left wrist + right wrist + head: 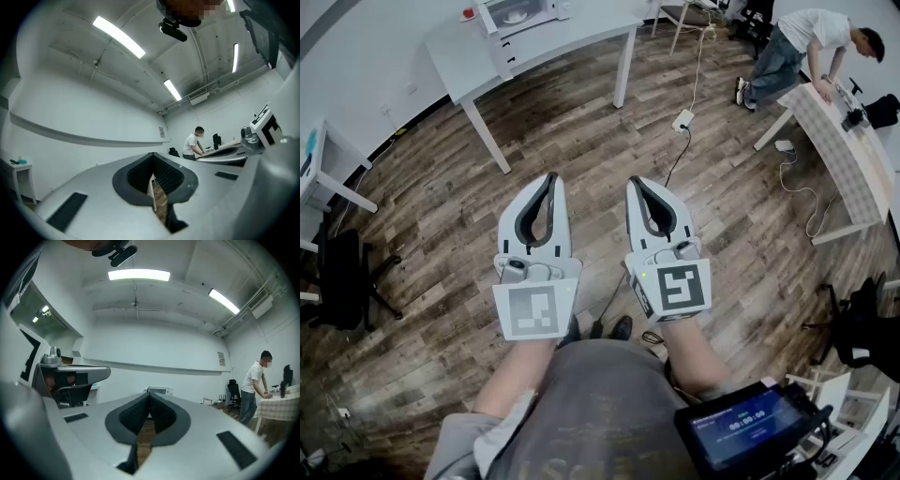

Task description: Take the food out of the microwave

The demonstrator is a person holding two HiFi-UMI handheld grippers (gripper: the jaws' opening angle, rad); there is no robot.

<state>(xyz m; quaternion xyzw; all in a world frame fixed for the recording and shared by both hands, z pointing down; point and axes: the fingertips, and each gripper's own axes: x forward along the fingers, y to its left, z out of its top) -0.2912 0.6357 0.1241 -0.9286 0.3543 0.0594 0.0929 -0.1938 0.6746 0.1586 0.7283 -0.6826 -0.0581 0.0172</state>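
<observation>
Head view: my left gripper [551,180] and right gripper [634,184] are held side by side over the wood floor [581,131]. The microwave [517,13] sits on the far white table [553,47], well apart. Left gripper view: jaws pressed together, empty. Right gripper view: the same, microwave straight ahead. I should approach squarely and spread the jaws only on arrival.

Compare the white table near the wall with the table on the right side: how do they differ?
The white table has a plain top; the right table has a checked one. The white table carries a microwave; the right table has a person leaning over it. Both stand on white legs on the wood floor.
</observation>
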